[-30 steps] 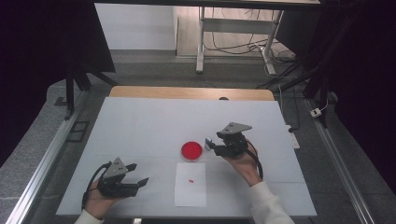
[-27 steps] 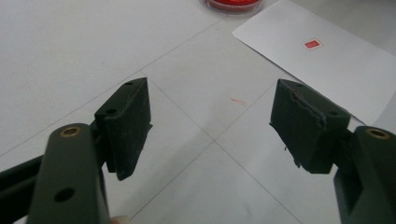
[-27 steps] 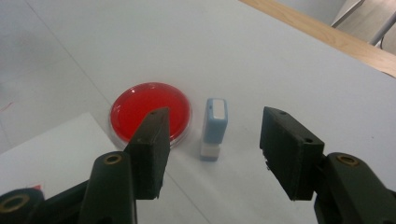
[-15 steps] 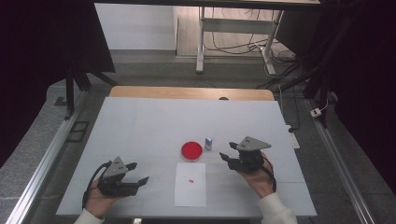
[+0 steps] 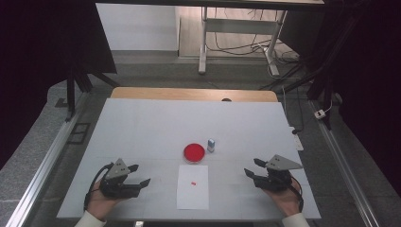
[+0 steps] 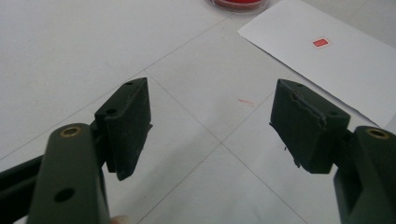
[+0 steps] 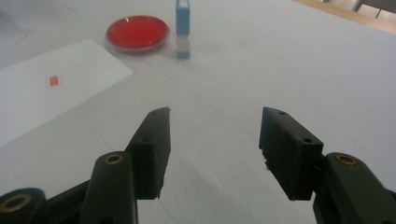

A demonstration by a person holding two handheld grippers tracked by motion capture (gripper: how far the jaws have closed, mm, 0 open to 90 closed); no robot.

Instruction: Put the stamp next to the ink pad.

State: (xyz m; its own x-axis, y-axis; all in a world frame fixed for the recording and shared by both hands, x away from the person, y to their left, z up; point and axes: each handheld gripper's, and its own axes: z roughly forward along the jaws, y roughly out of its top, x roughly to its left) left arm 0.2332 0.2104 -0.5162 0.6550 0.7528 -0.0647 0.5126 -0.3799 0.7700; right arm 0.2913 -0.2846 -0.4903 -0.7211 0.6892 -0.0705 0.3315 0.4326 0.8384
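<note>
both tools are open and hold nothing. the right tool [image 5: 257, 172] rests low on the bench [image 5: 142, 123], right of the paper [image 5: 193, 187]; the left tool [image 5: 135, 176] rests to its left. the small blue stamp [image 5: 211, 144] stands upright just beside the red ink pad [image 5: 194, 152], beyond the paper, which carries one red mark [image 5: 193, 182]. i think the stamping step is finished; another print would call for the right tool to reach forward and grip the stamp.

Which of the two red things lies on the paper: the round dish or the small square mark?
The small square mark lies on the paper, near its middle. The round red dish stands on the table beyond the paper's far edge, beside the stamp.
</note>
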